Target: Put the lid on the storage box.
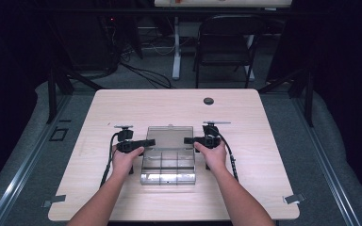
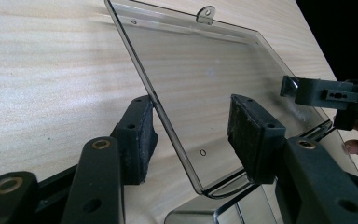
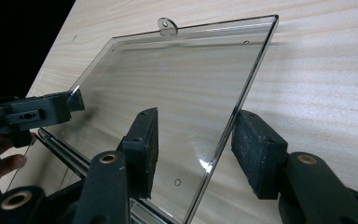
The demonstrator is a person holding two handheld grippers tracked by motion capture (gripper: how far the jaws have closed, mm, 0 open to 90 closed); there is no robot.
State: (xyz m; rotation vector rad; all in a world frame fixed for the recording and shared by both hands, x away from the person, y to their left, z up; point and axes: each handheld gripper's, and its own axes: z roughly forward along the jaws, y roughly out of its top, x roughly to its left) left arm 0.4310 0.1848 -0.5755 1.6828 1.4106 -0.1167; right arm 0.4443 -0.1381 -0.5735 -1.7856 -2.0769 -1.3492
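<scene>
Left gripper view: the left gripper (image 2: 193,135) had its jaws spread wide, one pad (image 2: 142,135) outside the left edge of the clear lid (image 2: 200,79) and the other over the lid's panel. The outer pad sat just beside the rim; whether it touched could not be told. No squeeze on the plastic was visible, so the jaws read as open and straddling the edge.

In the right gripper view the right gripper (image 3: 198,144) mirrored this: jaws apart, one pad (image 3: 256,149) outside the lid's right edge, the other over the panel, with a visible gap on the outer side. Nothing was clamped.

The lid was tilted up from the light wooden table (image 2: 42,70), hinged open above the clear compartment box (image 1: 168,165). A small tab (image 2: 206,14) stood at the middle of the lid's far edge. Each gripper view caught the opposite gripper across the lid, at its side edge, with fingertips of the holding hand behind it.

The high view showed the box near the middle of the table, nearer the person's side, its lid raised toward the far side. The left hand (image 1: 126,157) and right hand (image 1: 212,154) flanked the box, forearms entering from the bottom, a cable (image 1: 108,160) trailing from each gripper. A dark round grommet (image 1: 209,100) sat near the table's far edge. A folding chair (image 1: 226,42) stood on the floor beyond.
</scene>
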